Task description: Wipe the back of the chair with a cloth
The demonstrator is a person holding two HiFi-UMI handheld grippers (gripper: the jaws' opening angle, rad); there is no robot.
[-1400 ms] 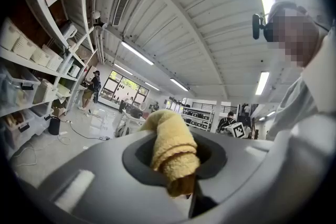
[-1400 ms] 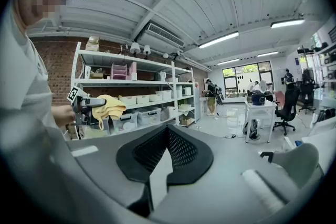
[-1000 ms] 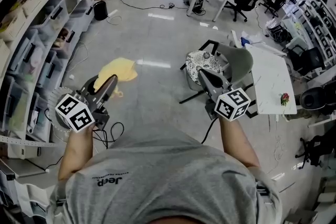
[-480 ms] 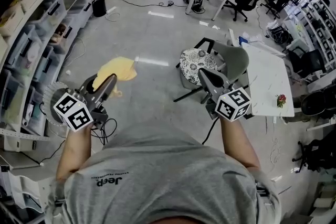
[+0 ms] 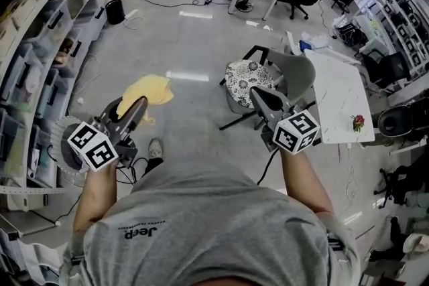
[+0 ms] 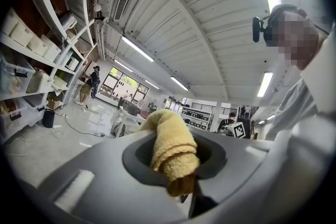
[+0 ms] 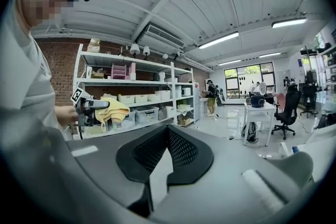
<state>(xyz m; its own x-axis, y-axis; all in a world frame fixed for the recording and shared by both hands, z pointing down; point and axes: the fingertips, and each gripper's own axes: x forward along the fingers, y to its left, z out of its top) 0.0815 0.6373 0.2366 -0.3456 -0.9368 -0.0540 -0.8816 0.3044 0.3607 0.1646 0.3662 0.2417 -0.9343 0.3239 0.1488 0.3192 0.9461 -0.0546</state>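
Ahead of left gripper (image 5: 141, 102), cloth (image 5: 151, 89) pinched in its fingers (image 6: 94, 178), trailing forward, right gripper (image 5: 255, 92) fingers (image 7: 149, 155) together.

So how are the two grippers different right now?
The left gripper pinches a yellow cloth; the right gripper holds nothing. The left gripper is above bare floor; the right gripper is in front of the chair. Both have their jaws closed.

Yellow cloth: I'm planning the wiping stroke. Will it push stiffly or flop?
Probably floppy: the cloth droops in folds beyond the left claw. Likely light, since a small pinch holds it. Its fuzzy pile should grip rather than slip on the chair back.
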